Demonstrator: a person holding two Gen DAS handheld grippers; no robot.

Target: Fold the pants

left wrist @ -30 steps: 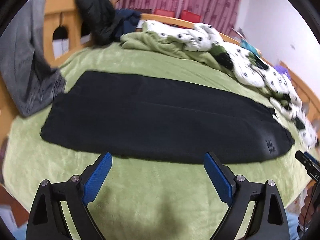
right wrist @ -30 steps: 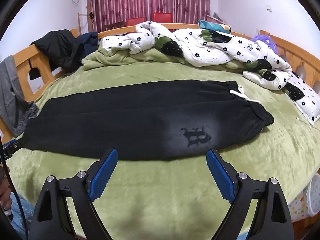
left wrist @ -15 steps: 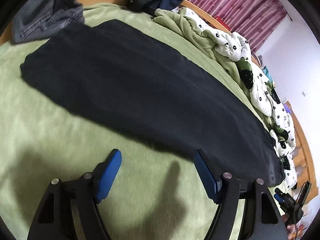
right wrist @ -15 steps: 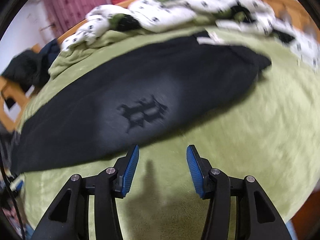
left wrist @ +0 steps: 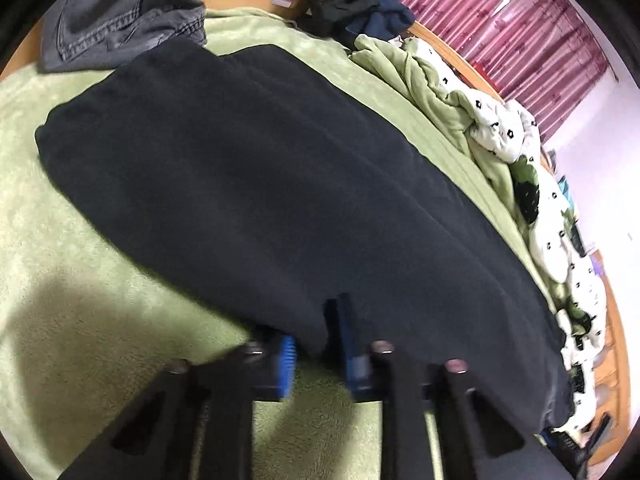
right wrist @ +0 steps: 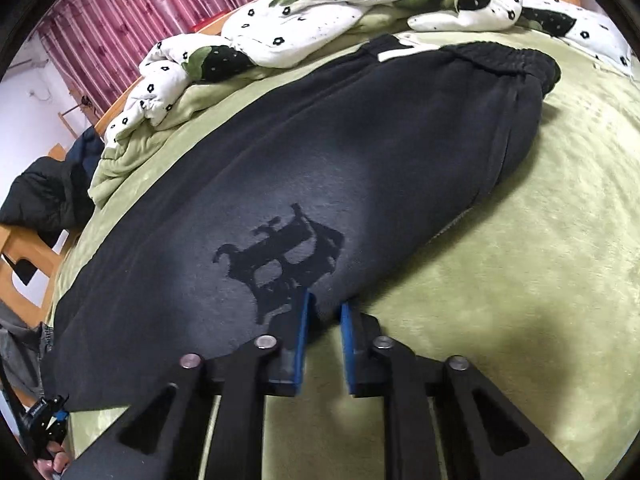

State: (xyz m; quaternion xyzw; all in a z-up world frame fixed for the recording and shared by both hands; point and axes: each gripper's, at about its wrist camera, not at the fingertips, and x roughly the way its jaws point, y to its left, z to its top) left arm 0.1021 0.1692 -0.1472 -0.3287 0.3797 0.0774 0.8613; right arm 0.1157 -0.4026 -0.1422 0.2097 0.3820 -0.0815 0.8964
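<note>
Pants lie flat across the bed; left tongs, blurred, apparently pinch their lower edge, right tongs likewise clamp it.

Black pants, fleece-like fabric, lie flat on the green-covered bed, folded lengthwise with one leg over the other. They run parallel to the bed's near edge, just inside it. The elasticated waistband points toward the right side of the bed, a white drawstring showing there. A dark emblem sits within a faded grey patch on the upper thigh. Leg cuffs lie toward the left side.
</note>
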